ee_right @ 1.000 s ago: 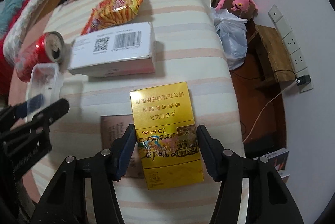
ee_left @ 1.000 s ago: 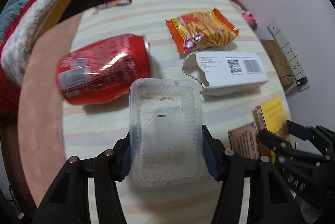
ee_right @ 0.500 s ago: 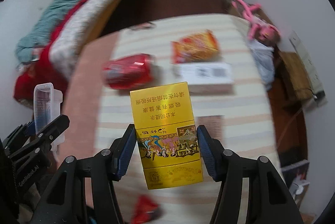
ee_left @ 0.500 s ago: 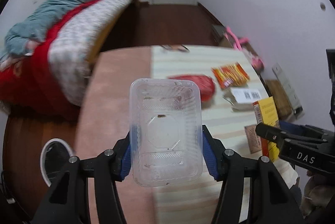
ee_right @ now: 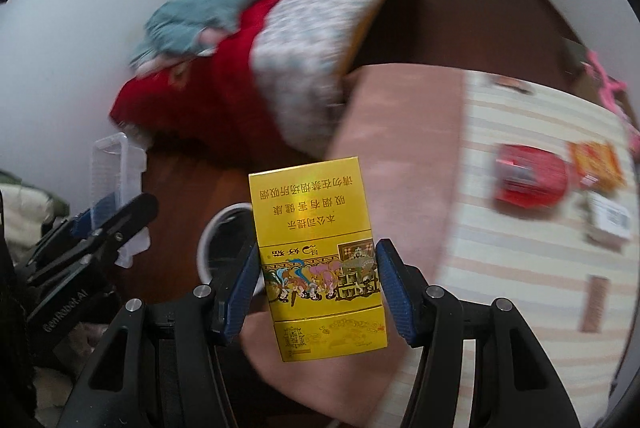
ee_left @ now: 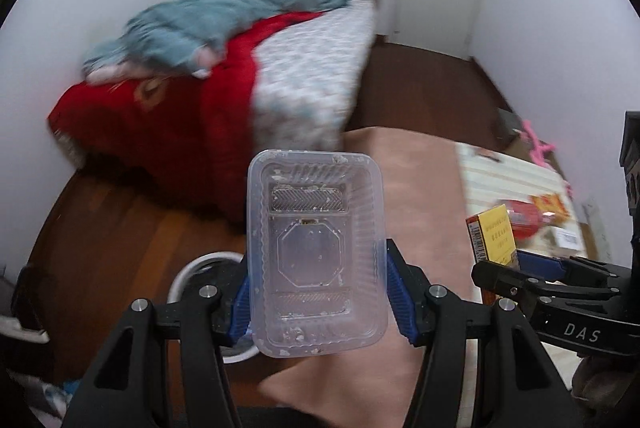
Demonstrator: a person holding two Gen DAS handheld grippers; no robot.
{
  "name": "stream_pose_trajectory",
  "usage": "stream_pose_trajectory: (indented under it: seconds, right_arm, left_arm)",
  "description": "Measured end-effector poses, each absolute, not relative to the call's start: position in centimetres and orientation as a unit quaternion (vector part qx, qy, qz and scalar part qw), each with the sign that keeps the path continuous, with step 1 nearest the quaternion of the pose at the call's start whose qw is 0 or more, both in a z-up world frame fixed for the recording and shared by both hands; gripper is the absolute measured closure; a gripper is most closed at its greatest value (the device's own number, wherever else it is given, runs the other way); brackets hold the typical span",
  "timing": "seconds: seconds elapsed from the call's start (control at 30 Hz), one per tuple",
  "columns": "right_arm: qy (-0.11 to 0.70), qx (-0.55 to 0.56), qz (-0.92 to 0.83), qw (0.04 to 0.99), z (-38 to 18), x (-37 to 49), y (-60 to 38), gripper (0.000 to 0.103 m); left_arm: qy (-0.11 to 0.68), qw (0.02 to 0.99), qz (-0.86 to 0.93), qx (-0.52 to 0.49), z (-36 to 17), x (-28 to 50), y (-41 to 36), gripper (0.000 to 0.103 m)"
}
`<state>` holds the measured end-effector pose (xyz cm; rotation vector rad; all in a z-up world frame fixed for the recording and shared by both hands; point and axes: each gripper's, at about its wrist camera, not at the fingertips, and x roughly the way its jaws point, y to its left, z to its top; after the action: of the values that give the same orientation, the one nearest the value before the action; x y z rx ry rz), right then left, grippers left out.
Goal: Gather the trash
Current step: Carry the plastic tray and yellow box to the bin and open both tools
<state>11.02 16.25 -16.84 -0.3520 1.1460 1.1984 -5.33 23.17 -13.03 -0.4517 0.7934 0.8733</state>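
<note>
Tray (ee_left: pixel 316 252): clear plastic, crumbs inside, long axis running away from the left gripper (ee_left: pixel 316 302); open side faces the camera, far short edge up in the left view.
Tray, place: in the air, over the edge of the pink cloth (ee_left: pixel 416 188) and the wood floor (ee_left: pixel 120 228).
Left gripper: jaws about half open, blue pads (ee_left: pixel 400 302) pressed on the tray's two long sides near its near end — a firm hold.
Left gripper, pose: pitched steeply down; in the right view it shows at the left edge (ee_right: pixel 96 224), the tray seen edge-on above it.
Box (ee_right: pixel 316 260): yellow, printed carton, long axis along the line of the right gripper (ee_right: pixel 316 286); its printing reads upside down to the camera.
Box, place: aloft, over the pink cloth's near edge.
Right gripper: jaws roughly half open, pads (ee_right: pixel 394 288) clamped on the box's long sides at its lower half.
Right gripper, pose: angled steeply down; in the left view it sits at the right (ee_left: pixel 516 268), box standing upright in it.
Bin (ee_right: pixel 224 240): white rim, dark inside, on the floor — below and behind both held things.
Table (ee_right: pixel 520 212): striped cloth, well off to the right; a red can (ee_right: pixel 528 180), an orange packet (ee_right: pixel 596 164) and a white carton (ee_right: pixel 610 224) lie on it, all blurred.
</note>
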Motion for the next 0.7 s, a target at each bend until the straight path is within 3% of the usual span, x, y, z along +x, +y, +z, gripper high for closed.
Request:
stream_pose_trajectory:
  seconds: [0.23, 0.4, 0.7]
  right_arm:
    - [0.538, -0.210, 0.549, 0.604, -22.9, 3.4, 26.8, 0.043]
    - [0.566, -0.256, 0.541, 0.567, -29.2, -0.8, 32.9, 0.043]
    - [0.615, -0.306, 0.508, 0.520, -38.9, -3.8, 39.1, 0.043]
  left_arm:
    - [0.379, 0.754, 0.438, -0.309, -18.6, -13.8, 31.2, 0.049]
    - [0.396, 0.696, 0.427, -0.419, -25.8, -19.3, 37.8, 0.049]
    - [0.427, 0.622, 0.413, -0.510, -35.9, -23.2, 43.1, 0.047]
